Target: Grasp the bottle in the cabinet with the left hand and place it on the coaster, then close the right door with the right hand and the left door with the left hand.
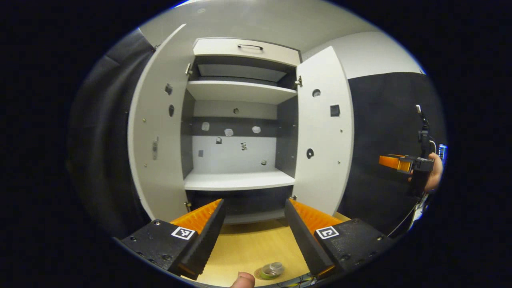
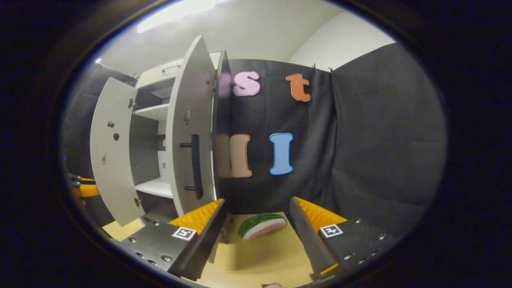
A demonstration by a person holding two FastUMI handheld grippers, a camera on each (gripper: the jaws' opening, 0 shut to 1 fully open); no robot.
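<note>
The white cabinet [image 1: 239, 180] stands ahead with both doors swung open and its shelves bare. My left gripper [image 1: 254, 204] is open and holds nothing, hovering over the wooden table [image 1: 248, 244]. Close beneath it, at the view's lower edge, a clear bottle [image 1: 272, 270] stands on a green coaster [image 1: 264, 275]. In the right gripper view, my right gripper [image 2: 258, 202] is also open with nothing in it, to the right of the right door [image 2: 188, 132] and its black handle [image 2: 195, 166]. The left door [image 1: 158, 136] hangs wide open.
A toy watermelon slice [image 2: 262, 225] lies on the table between the right gripper's fingers, farther off. A hand [image 1: 434, 172] holds the right gripper [image 1: 402, 163] at the far right of the left gripper view. Black cloth walls surround the cabinet.
</note>
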